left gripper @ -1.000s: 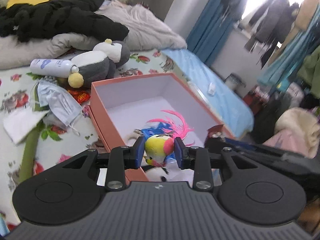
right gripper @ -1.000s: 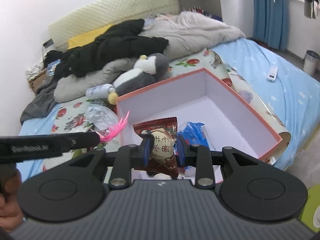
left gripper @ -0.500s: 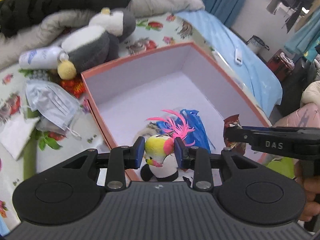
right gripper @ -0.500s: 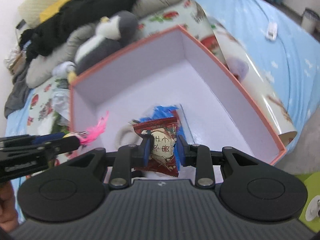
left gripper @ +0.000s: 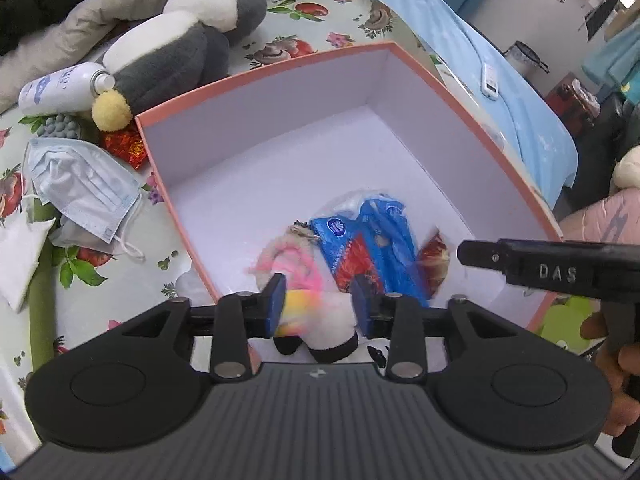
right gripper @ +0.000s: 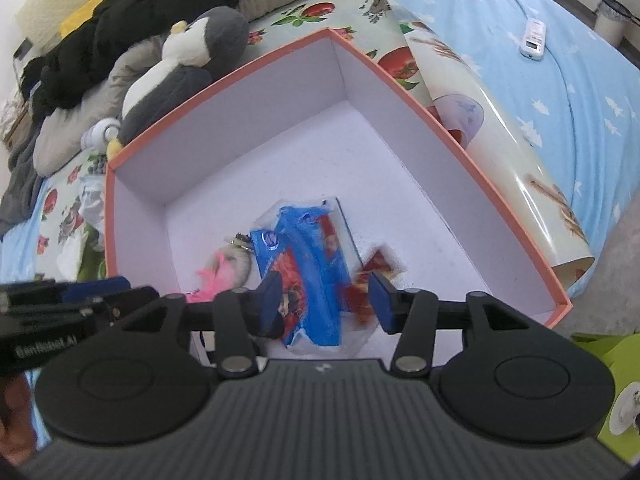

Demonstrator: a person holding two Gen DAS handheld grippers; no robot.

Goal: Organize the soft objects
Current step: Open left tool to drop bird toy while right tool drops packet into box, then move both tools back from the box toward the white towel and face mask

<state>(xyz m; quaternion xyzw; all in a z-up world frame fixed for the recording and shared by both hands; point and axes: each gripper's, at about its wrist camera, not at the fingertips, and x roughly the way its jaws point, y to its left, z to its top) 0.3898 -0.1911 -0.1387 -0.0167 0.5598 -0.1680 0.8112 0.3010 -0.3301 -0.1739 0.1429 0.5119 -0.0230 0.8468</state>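
An orange box with a white inside (left gripper: 256,80) (right gripper: 224,80) sits on the bed. In it lie a blue packet (left gripper: 380,236) (right gripper: 308,264) and a plush keychain (right gripper: 236,260). My left gripper (left gripper: 320,304) is open over the box's near corner; a small bird toy with pink feathers (left gripper: 320,312), blurred, is between its spread fingers, dropping. My right gripper (right gripper: 326,296) is open over the box; the red snack packet (right gripper: 372,280) (left gripper: 434,254), blurred, falls beside its right finger.
A grey and white penguin plush (left gripper: 180,48) (right gripper: 188,60) lies behind the box. A face mask (left gripper: 84,188), a white spray bottle (left gripper: 60,88) and a red wrapper (left gripper: 124,146) lie left of the box. A remote (right gripper: 534,38) rests on the blue sheet.
Both grippers moved down over the box and opened. The bird toy and the red snack packet left the fingers and are dropping into the box.
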